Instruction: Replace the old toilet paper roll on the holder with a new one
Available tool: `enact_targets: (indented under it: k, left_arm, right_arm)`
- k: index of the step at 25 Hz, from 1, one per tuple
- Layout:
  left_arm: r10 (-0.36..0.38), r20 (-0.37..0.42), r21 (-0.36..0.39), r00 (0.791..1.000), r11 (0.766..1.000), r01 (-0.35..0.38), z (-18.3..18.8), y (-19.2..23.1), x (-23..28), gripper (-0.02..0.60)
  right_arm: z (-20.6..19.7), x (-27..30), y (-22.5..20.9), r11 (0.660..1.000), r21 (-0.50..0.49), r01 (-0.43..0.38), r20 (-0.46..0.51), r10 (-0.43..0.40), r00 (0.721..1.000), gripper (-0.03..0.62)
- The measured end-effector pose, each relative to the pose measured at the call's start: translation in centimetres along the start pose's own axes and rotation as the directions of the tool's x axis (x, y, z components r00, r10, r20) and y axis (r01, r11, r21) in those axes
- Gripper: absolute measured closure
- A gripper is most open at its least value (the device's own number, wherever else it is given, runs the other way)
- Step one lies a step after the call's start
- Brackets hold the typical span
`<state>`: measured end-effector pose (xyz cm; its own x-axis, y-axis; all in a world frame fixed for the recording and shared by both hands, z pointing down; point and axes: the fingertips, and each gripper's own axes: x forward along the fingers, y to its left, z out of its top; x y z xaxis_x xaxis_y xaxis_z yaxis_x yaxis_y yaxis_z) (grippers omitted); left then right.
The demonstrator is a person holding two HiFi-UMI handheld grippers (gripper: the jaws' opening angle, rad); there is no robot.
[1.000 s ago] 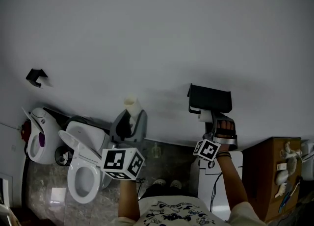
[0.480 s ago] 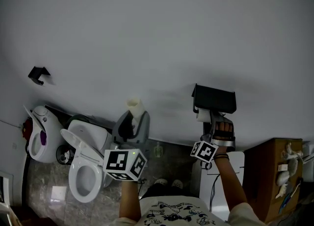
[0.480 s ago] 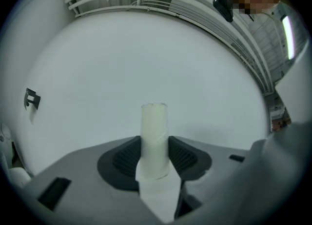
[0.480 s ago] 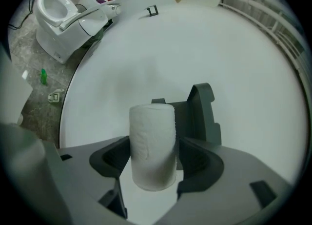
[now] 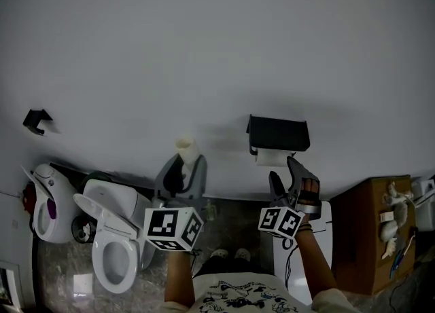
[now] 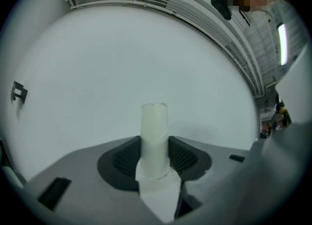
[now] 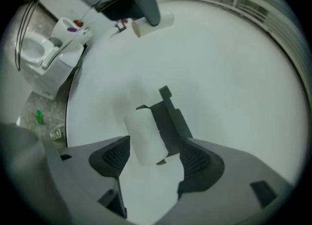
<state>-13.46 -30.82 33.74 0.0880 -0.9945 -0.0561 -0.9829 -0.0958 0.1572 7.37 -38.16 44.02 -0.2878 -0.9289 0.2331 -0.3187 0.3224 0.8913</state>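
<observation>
left gripper [image 6: 155, 164] pinching an upright cardboard tube [image 6: 154, 131] with a paper scrap hanging, right gripper [image 7: 155, 163] spread wide, close before the white roll [image 7: 145, 136] on the black wall holder [image 7: 168, 121], toilet [image 5: 112, 250] below left

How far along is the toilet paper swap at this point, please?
Mostly done, it seems. The old cardboard tube is out, gripped in the left tongs. A white roll sits on the black holder, and the right tongs are open just short of it. Left: putting the tube away.
</observation>
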Motion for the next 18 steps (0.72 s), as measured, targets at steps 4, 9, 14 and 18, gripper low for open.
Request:
enact_targets:
  k: [4,9,14,18]
  left_arm:
    - [-0.043,-0.005,0.009,0.999,0.999,0.043,-0.2,-1.5,1.0,0.4]
    - [-0.077,-0.001,0.02,0.997,0.997,0.077,-0.1,-3.0,1.9,0.4]
    - [-0.092,-0.002,0.034,0.996,0.995,0.092,0.1,-4.1,2.7,0.4]
    - [-0.095,-0.004,0.053,0.995,0.994,0.095,0.3,-4.7,2.9,0.4]
  right_arm:
    - [-0.7,-2.1,-2.8,0.954,0.3,0.011,0.017,-0.017,1.0,0.281]
    - [-1.1,-4.6,-7.8,0.718,0.696,0.003,0.094,-0.095,0.991,0.287]
    - [-3.0,-6.6,-11.9,0.539,0.839,0.075,0.07,-0.244,0.967,0.526]
    - [-4.4,-7.9,-13.3,0.412,0.906,0.1,0.034,-0.304,0.952,0.545]
